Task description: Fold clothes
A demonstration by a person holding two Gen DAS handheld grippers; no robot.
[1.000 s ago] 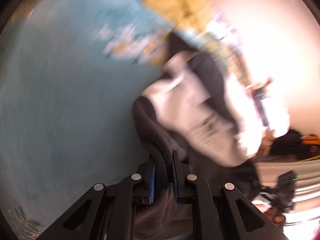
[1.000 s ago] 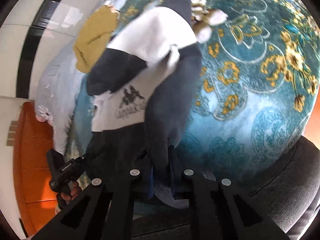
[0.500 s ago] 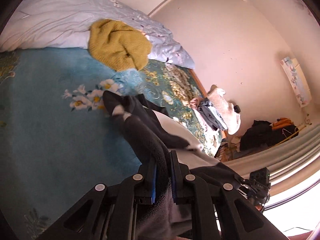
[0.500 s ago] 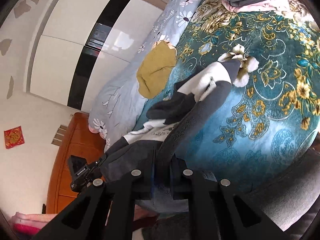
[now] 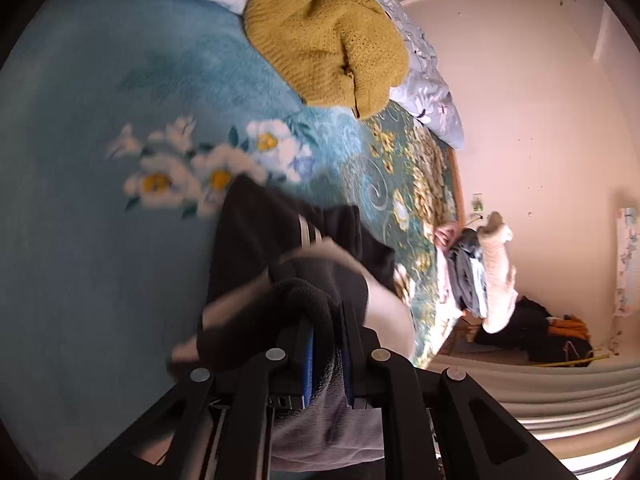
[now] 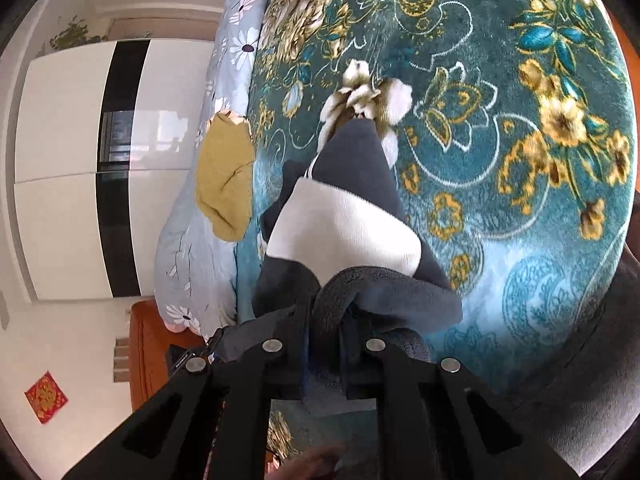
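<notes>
Down it comes: the dark-and-white sweatshirt (image 6: 344,216), hanging in the air a second ago, now drapes onto the teal floral blanket (image 6: 520,80), so laying flat for the fold looks close. The left gripper (image 5: 326,344) and right gripper (image 6: 326,340) both stay pinched on its dark fleece edge. The chest print seen earlier is hidden; no writing reads.

Left claw (image 5: 327,334) pinches dark fleece garment (image 5: 280,248) over teal blanket (image 5: 100,140).

Domestic bedroom. Floral blanket (image 6: 500,128) covers a bed; pale quilt (image 6: 188,264), white wardrobe (image 6: 72,168), clothes heaped on floor (image 5: 548,336).
</notes>
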